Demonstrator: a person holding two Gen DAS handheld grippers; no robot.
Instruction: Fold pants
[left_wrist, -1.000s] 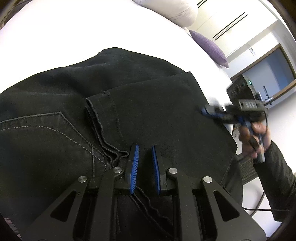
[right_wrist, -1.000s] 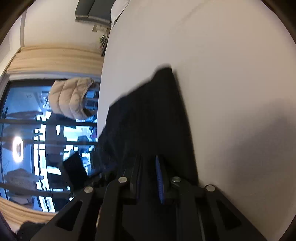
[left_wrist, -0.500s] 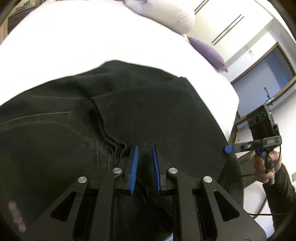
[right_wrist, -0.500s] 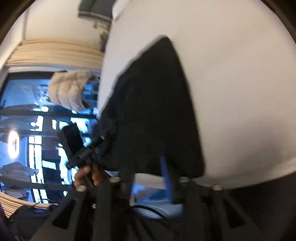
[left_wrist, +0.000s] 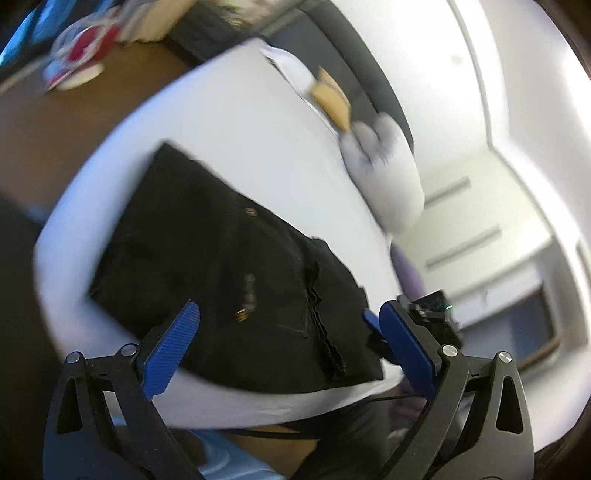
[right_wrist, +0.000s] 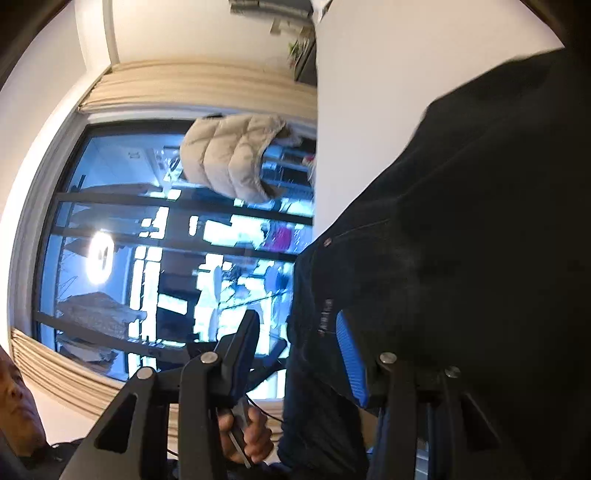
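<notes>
The black pants (left_wrist: 236, 273) lie folded into a rough rectangle on the white bed (left_wrist: 236, 125), near its front edge. My left gripper (left_wrist: 288, 328) is open, pulled back above the near edge of the pants, holding nothing. The right gripper (left_wrist: 373, 317) shows just behind my left gripper's right finger, at the pants' right corner. In the right wrist view the right gripper (right_wrist: 299, 332) is open and empty, and the pants (right_wrist: 461, 229) fill the right side close to the lens.
A grey-white pillow (left_wrist: 388, 177) and a purple pillow (left_wrist: 410, 277) lie at the far side of the bed. A brown floor with a red-and-white object (left_wrist: 77, 62) lies left. A large window (right_wrist: 166, 240) and a beige jacket (right_wrist: 232, 155) are behind.
My left gripper has opened, let go of the pants' edge and pulled back and up. The right gripper has also opened and drawn away from the cloth.
</notes>
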